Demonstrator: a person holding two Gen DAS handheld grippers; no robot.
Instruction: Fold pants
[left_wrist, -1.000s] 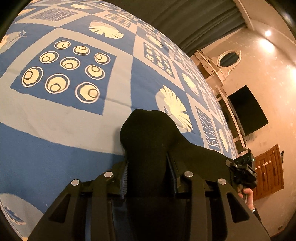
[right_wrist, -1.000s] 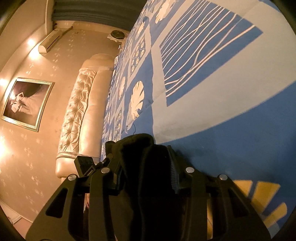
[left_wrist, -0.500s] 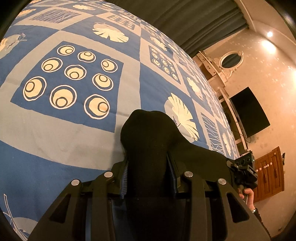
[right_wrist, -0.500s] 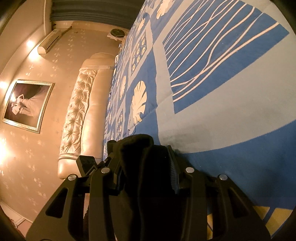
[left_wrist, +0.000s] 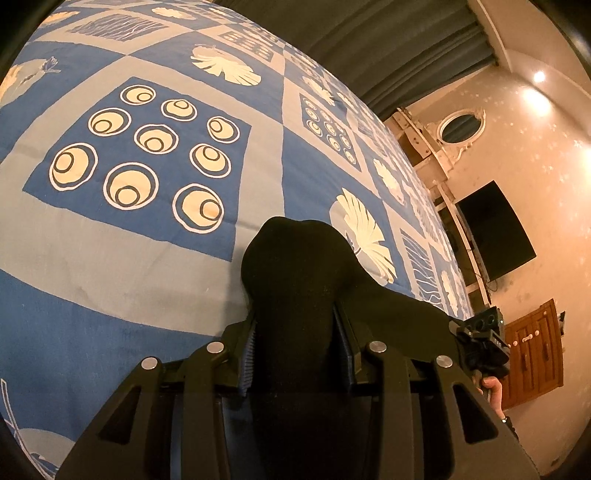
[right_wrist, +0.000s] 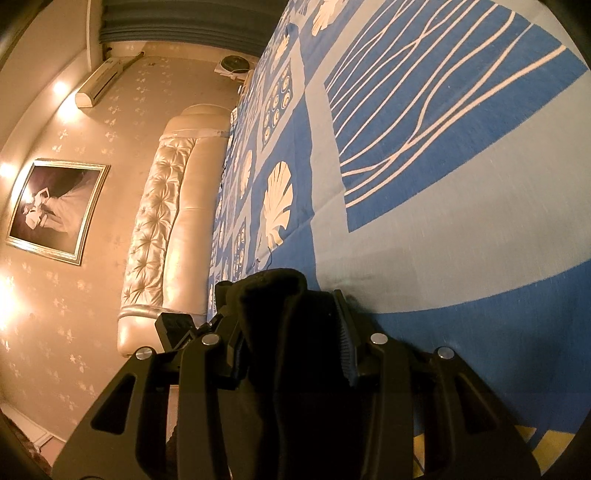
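Observation:
Black pants (left_wrist: 295, 266) bulge out between the jaws of my left gripper (left_wrist: 295, 332), which is shut on a thick bunch of the cloth above the bed. The fabric stretches off to the right toward my right gripper (left_wrist: 484, 341), held by a hand at the picture's edge. In the right wrist view my right gripper (right_wrist: 291, 328) is likewise shut on a bunch of the black pants (right_wrist: 277, 295), and the left gripper's body (right_wrist: 177, 328) shows just to its left. The rest of the pants hangs out of sight below the jaws.
A blue and grey bedspread (left_wrist: 147, 229) with shell and ring patterns covers the wide bed. A tufted cream headboard (right_wrist: 166, 229) stands at one end. A dark screen (left_wrist: 495, 229) and a wooden cabinet (left_wrist: 535, 350) line the far wall.
The bedspread pattern has slid a little in both views, so both grippers have shifted slightly over the bed. Both grips on the pants are unchanged.

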